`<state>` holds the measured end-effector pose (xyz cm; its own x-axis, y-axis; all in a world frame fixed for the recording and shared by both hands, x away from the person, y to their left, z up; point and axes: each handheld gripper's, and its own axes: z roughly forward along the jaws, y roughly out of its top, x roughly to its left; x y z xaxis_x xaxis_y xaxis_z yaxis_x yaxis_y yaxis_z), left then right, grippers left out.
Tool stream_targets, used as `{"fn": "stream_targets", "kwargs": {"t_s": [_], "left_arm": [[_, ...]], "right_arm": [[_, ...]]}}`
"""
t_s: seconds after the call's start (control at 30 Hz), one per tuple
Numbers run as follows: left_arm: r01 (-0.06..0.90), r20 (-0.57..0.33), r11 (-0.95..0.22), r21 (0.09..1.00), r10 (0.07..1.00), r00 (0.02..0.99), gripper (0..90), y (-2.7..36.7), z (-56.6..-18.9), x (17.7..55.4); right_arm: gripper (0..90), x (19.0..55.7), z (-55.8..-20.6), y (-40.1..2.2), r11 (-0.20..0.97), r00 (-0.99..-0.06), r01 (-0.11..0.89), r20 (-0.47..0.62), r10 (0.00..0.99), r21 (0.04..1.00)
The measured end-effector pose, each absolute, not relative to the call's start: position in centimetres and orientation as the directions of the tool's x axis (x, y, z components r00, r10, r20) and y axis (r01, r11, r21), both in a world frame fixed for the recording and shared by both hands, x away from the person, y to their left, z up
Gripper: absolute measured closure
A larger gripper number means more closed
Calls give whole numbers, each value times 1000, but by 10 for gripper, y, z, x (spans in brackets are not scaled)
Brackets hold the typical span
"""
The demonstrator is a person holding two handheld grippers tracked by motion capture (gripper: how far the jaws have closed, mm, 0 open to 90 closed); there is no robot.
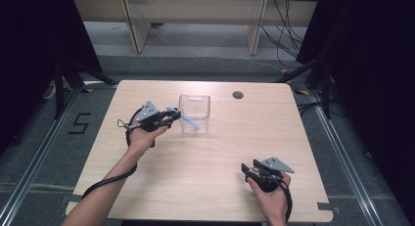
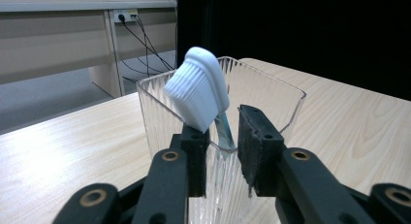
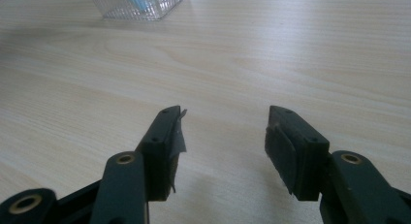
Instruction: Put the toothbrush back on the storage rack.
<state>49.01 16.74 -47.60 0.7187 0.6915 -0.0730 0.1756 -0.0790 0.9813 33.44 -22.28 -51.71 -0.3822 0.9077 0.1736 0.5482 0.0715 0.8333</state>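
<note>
The right tool (image 3: 225,136) rises from six o'clock, its two black jaws standing wide apart with nothing between them, just bare pale wood of the desk (image 3: 252,64). The pad on the jaw at seven o'clock looks frayed along its edge. Far off at eleven o'clock, well apart from the jaws, stands the bottom of a clear ribbed cup (image 3: 138,5) with something light blue (image 3: 136,0) inside it.

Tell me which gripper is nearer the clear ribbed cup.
Left. The left gripper is right at the clear ribbed cup, its jaws apart beside the toothbrush that leans in it. The right gripper rests open near the table's front edge, well away from it.
</note>
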Motion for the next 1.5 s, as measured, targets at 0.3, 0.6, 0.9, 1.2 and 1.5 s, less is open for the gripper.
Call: {"fn": "stream_targets", "kwargs": {"t_s": [0.3,0.6,0.9,1.2,1.5], "left_arm": [[200,-100,-63,978,702,706,565,172,-475,488],[203,-90,-73,976,718,690,395,178,-474,484],[214,-78,-101,972,719,691,329,183,-472,477],[226,-56,-139,964,725,686,305,190,-471,469],[232,-40,-160,959,737,675,302,203,-473,457]], "right_arm": [[478,334,-517,-222,64,-378,552,182,908,831],[478,333,-516,-221,61,-371,554,181,911,830],[478,334,-516,-224,89,-374,537,143,916,839],[478,333,-514,-224,83,-370,549,152,917,831],[477,333,-514,-224,88,-372,544,146,917,835]]}}
